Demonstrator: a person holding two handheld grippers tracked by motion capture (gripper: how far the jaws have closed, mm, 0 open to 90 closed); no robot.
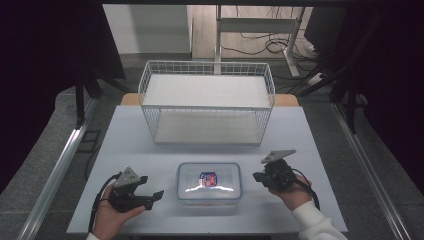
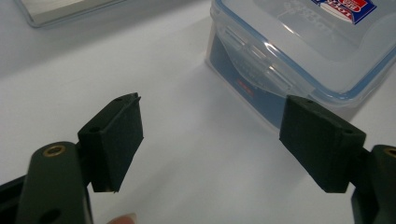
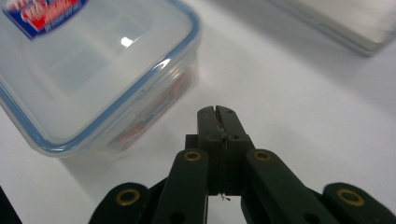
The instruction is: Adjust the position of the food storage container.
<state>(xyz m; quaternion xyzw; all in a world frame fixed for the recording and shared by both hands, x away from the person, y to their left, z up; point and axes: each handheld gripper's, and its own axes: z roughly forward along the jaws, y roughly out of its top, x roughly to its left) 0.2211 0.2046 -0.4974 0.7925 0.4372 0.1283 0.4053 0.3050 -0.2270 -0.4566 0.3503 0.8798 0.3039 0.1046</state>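
A clear plastic food container [image 1: 208,183] with a blue-rimmed lid and a red and blue sticker sits near the table's front edge, between both hands. My left gripper [image 1: 153,198] stands open just left of it, jaws wide apart with nothing between them; in the left gripper view the container [image 2: 299,51] lies ahead to the right, its side latch facing me, and the gripper [image 2: 224,140] frames bare table. My right gripper [image 1: 258,176] is shut, empty, just right of the container. In the right gripper view the gripper [image 3: 217,112] points past the container's [image 3: 93,70] corner.
A white wire basket [image 1: 207,102] with a white liner stands behind the container at the table's middle back. The white table [image 1: 300,150] has bare room on both sides. A desk frame and cables lie on the floor beyond.
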